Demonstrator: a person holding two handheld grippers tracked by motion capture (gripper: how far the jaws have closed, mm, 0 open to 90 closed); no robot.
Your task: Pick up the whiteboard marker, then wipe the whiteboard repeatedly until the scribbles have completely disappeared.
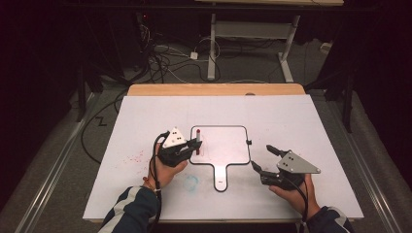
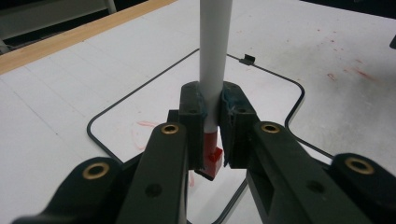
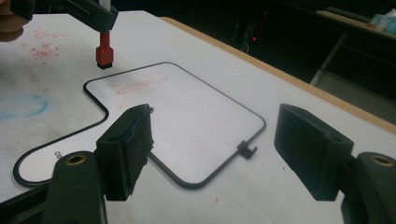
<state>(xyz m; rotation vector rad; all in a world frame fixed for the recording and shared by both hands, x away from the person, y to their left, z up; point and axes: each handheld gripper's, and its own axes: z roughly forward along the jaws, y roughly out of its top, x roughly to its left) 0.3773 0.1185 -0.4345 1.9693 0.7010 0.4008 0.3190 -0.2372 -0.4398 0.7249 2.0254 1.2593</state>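
On the left, the left claw (image 1: 190, 145) is clenched around a red-tipped marker (image 2: 214, 70), holding it upright over the left edge of the small paddle-shaped whiteboard (image 1: 226, 143) on the surface (image 1: 301, 126). To the right, the right claw (image 1: 262, 158) is spread wide, grasping nothing.

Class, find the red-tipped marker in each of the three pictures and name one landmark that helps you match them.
High view: the marker stands near the picture's middle, held by the left hand-held gripper at the whiteboard's left edge.
Left gripper view: centre, upright between the pads, red end down.
Right gripper view: top left, red tip above the board.
Shared landmark: the small black clip on the whiteboard's rim.
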